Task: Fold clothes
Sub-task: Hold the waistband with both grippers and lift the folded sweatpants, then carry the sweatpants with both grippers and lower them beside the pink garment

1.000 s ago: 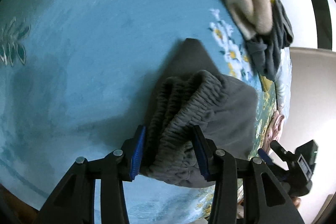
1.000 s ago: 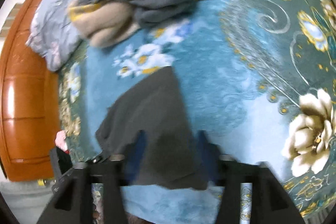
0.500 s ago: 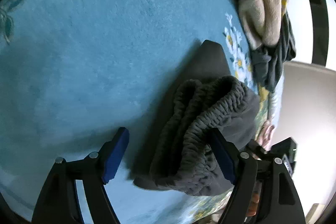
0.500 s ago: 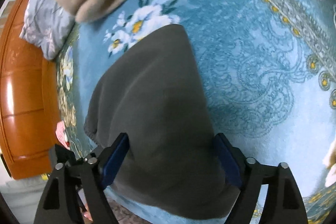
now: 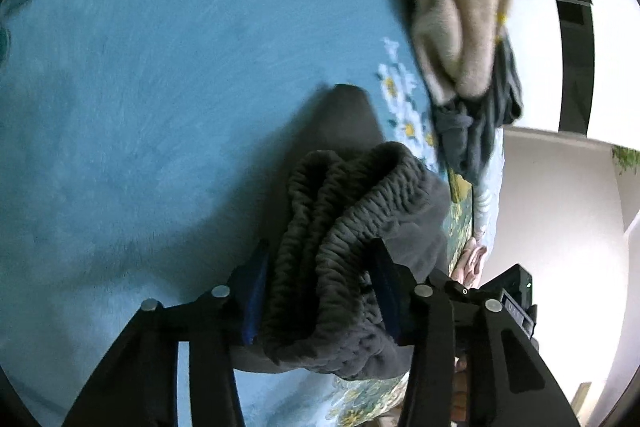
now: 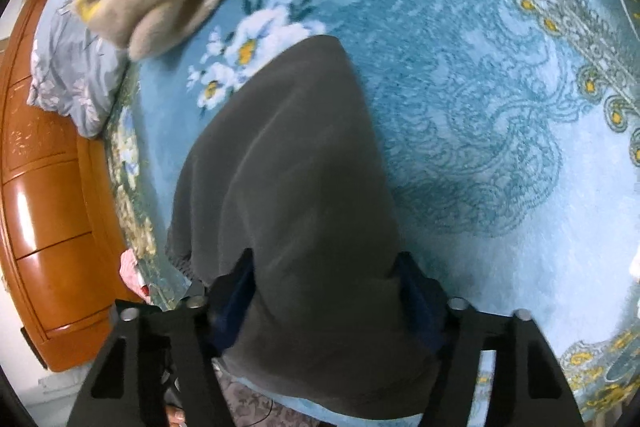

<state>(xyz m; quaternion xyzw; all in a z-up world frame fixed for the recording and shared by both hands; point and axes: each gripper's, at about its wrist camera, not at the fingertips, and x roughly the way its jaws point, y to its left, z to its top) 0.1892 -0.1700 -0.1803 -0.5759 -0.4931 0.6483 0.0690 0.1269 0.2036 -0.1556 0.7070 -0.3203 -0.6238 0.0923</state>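
Dark grey trousers [image 6: 292, 179] lie folded lengthwise on a blue flowered blanket [image 6: 460, 75]. Their gathered elastic waistband [image 5: 344, 211] is bunched up in the left wrist view. My left gripper [image 5: 320, 291] is shut on that waistband. My right gripper [image 6: 326, 291] straddles the near end of the trousers, jaws partly closed with the cloth between the fingers. The tip of the trouser leg points away from both grippers.
A pile of clothes, a beige garment [image 5: 452, 23] over dark grey ones [image 5: 480, 119], lies beyond the trousers; it also shows in the right wrist view [image 6: 168, 3]. A wooden bed frame [image 6: 44, 195] runs along the left. The bed edge is close beside the trousers.
My left gripper was shut on the waistband, opened wide half a second ago, and has closed on it again. My right gripper's jaws have narrowed around the trouser end.
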